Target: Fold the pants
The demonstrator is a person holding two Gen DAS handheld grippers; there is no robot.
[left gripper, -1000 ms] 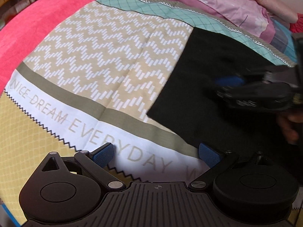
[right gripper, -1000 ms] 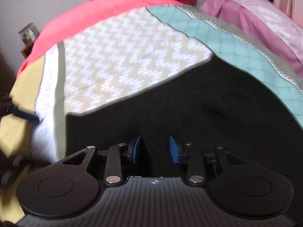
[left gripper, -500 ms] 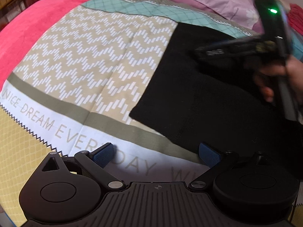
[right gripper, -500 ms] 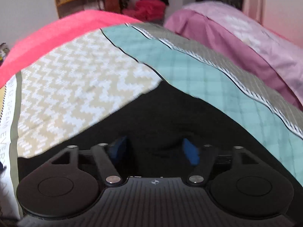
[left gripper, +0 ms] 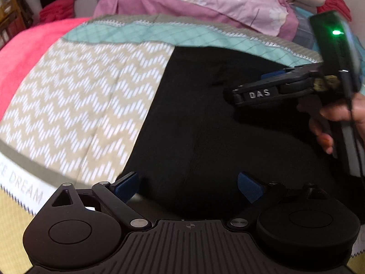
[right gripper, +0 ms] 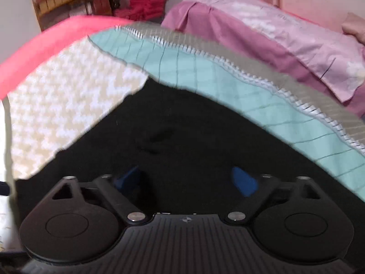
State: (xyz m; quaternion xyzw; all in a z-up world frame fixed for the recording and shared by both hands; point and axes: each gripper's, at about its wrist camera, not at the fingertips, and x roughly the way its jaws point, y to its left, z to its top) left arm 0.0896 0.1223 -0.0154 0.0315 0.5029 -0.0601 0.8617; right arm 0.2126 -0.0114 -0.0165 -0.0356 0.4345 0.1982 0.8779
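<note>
Black pants (left gripper: 200, 118) lie flat on a patterned bedspread (left gripper: 75, 105), folded into a dark block; they also fill the lower middle of the right wrist view (right gripper: 173, 137). My left gripper (left gripper: 188, 186) is open and empty, its blue pads (left gripper: 126, 183) just over the near edge of the pants. My right gripper (right gripper: 186, 180) is open and empty above the pants. It shows in the left wrist view (left gripper: 255, 91) at the right, held over the fabric's far part.
The bedspread has chevron, teal (right gripper: 205, 77) and lettered bands. A red blanket (left gripper: 27, 45) lies at left. A pink-covered bed (right gripper: 273, 36) stands behind. A wooden shelf (right gripper: 68, 0) and red cloth pile (right gripper: 143, 6) are at the far wall.
My right gripper opened wider and rose toward the far part of the pants. My left gripper moved right, from over the lettered band to the near edge of the pants.
</note>
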